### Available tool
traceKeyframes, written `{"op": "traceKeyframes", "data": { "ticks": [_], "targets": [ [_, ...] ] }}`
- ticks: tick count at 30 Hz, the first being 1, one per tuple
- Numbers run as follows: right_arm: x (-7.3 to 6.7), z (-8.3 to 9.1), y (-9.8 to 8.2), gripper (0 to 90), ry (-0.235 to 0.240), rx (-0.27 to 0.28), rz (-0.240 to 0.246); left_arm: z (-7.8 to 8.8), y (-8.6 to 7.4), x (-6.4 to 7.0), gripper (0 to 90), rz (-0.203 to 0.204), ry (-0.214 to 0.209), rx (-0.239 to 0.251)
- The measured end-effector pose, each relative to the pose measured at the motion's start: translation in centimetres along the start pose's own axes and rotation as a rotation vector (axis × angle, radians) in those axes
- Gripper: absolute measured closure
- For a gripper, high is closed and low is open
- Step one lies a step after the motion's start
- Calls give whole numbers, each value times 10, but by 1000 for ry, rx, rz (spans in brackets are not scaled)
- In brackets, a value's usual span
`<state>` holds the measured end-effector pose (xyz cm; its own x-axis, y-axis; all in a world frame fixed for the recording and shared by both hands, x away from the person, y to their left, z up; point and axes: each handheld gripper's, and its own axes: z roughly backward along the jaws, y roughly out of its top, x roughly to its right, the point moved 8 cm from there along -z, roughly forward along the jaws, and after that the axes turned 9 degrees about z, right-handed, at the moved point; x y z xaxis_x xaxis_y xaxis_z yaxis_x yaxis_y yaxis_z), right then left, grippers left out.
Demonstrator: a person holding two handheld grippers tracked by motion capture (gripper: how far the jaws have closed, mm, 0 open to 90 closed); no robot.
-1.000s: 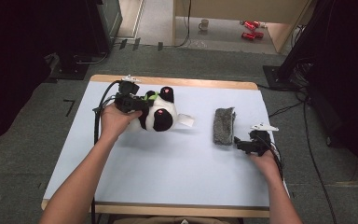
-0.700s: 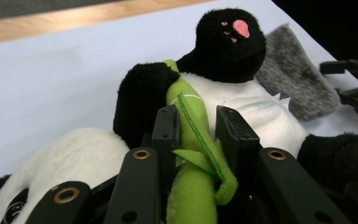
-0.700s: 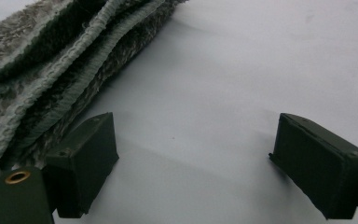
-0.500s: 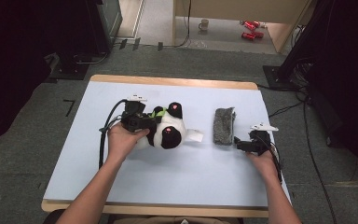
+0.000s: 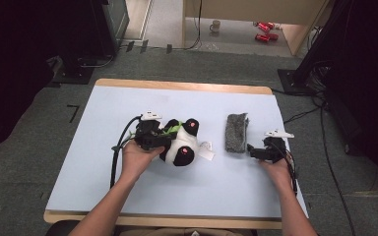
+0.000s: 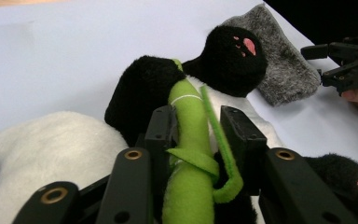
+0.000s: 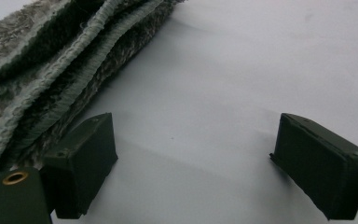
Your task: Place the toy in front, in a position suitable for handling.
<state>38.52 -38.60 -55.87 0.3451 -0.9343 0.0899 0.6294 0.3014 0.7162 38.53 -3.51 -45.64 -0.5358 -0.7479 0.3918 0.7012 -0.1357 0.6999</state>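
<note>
A black-and-white plush panda [image 5: 183, 148] lies on its back on the pale blue table [image 5: 118, 103], a white tag at its right. It bears a green felt bamboo stalk [image 6: 189, 140]. My left gripper [image 5: 166, 136] is at the panda's left side, and that stalk runs between its jaws [image 6: 196, 130]. The jaws have just been opening; a small gap shows beside the stalk at the right pad. A folded grey fuzzy cloth [image 5: 236, 132] lies to the panda's right. My right gripper [image 5: 250, 150] rests on the table just right of the cloth [image 7: 37, 79], open [image 7: 191, 154] with nothing between its jaws.
Bare table stretches in front of and behind the panda. A wooden rim [image 5: 177, 84] marks the far edge. Dark equipment and cables [image 5: 320, 83] stand on the floor to the right, a black stand [image 5: 78, 44] at the left, and a mug [image 5: 215, 24] beyond.
The left hand carried the panda rightward and toward the near edge, down onto the table. Its jaws now stand a little wider. The right gripper and the grey cloth stayed put.
</note>
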Motion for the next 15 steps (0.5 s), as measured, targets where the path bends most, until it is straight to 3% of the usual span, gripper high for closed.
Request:
{"op": "traceKeyframes", "data": {
  "ticks": [6, 11, 15],
  "targets": [
    [-1, 1, 2, 132, -5, -18, -22, 2, 3, 1, 495, 32, -47, 6],
    [0, 3, 5, 177, 23, -19, -71, 9, 6, 1, 407, -9, -47, 34],
    [0, 8, 14, 198, 21, 1, -61, 16, 9, -2, 381, -13, -58, 40]
  ]
}}
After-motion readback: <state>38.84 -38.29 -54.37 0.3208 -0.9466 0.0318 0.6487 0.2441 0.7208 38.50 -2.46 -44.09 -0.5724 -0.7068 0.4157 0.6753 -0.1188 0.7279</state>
